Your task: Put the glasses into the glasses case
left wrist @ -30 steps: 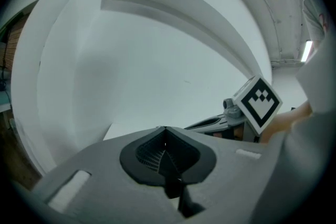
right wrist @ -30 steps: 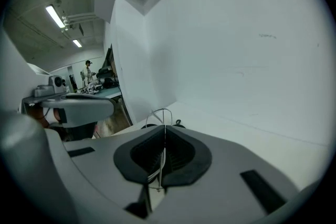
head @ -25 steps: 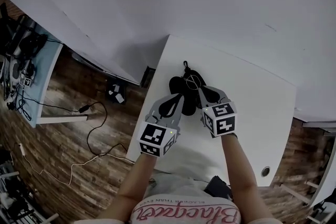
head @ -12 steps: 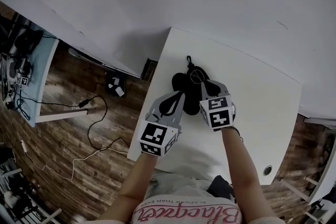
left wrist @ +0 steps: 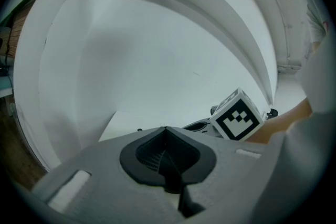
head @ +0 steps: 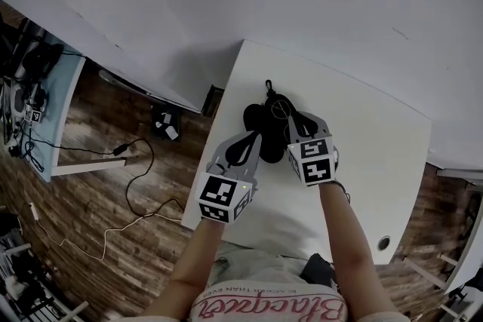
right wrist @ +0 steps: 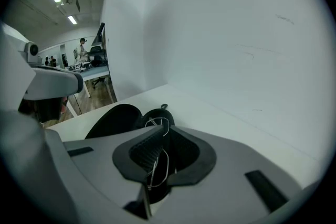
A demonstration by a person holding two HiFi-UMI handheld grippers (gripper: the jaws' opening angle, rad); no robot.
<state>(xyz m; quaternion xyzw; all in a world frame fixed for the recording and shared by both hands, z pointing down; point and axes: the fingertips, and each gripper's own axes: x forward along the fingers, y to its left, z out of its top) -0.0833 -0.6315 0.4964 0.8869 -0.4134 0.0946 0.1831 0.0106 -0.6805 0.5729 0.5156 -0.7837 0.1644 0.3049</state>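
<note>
A black glasses case (head: 255,119) lies open on the white table (head: 370,154), also seen in the right gripper view as a dark shell (right wrist: 113,120). My right gripper (head: 293,126) is shut on thin wire-frame glasses (right wrist: 157,160), whose frame (head: 281,111) pokes out over the case's right half. My left gripper (head: 243,149) sits just left of the case, tilted up toward the wall. Its jaws (left wrist: 167,160) are shut with nothing between them. The right gripper's marker cube (left wrist: 236,115) shows in the left gripper view.
A white wall rises right behind the table. The table's left edge drops to a wooden floor with cables (head: 128,185) and a small black box (head: 166,130). A blue desk (head: 45,109) stands far left. A round cable hole (head: 384,243) is at the table's near right.
My right gripper with the glasses has edged slightly forward over the case. The left gripper has hardly moved.
</note>
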